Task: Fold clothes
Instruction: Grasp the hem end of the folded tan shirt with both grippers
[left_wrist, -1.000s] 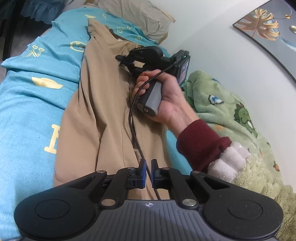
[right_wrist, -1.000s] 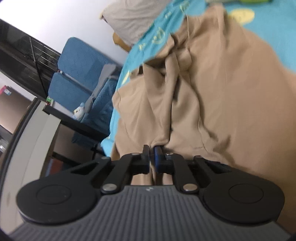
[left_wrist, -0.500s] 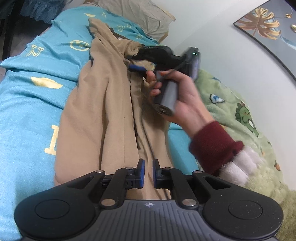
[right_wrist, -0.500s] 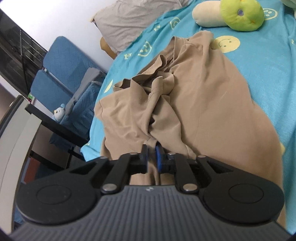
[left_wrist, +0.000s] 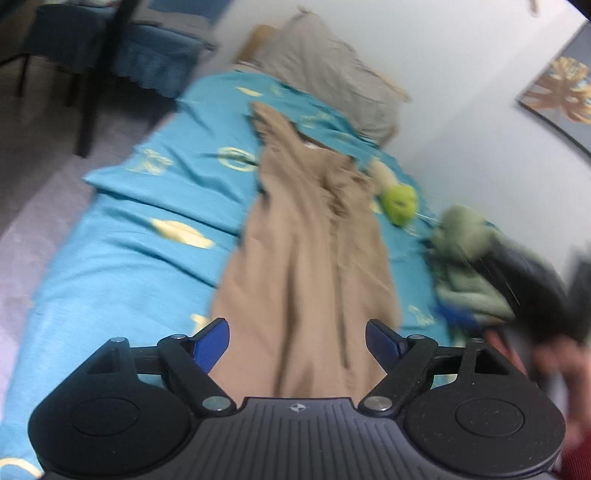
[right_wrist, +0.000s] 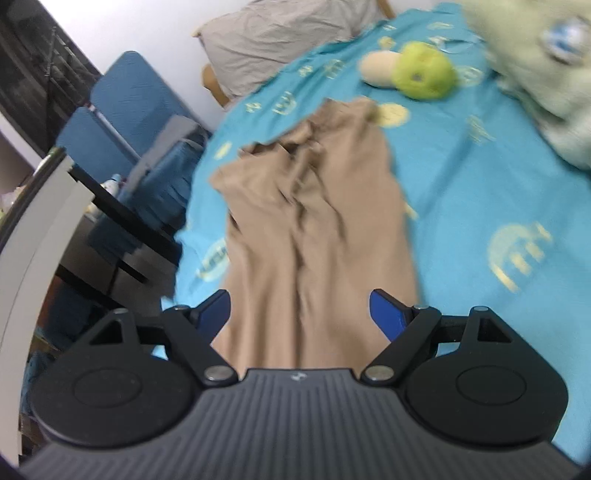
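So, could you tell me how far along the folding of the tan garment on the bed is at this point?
Done: the tan garment lies lengthwise on the blue bedsheet, gathered into a long, wrinkled strip. In hand: nothing; the left gripper and right gripper are both open above its near end. Left: it looks unfinished, with creases to smooth and the length probably to fold over.

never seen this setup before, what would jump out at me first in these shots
The long tan garment lies stretched along the middle of the turquoise bedsheet, rumpled toward its far end. Both the left gripper and right gripper hang over its near end with jaws wide open, holding nothing. A lime-green plush toy sits beyond the garment near the grey pillow.
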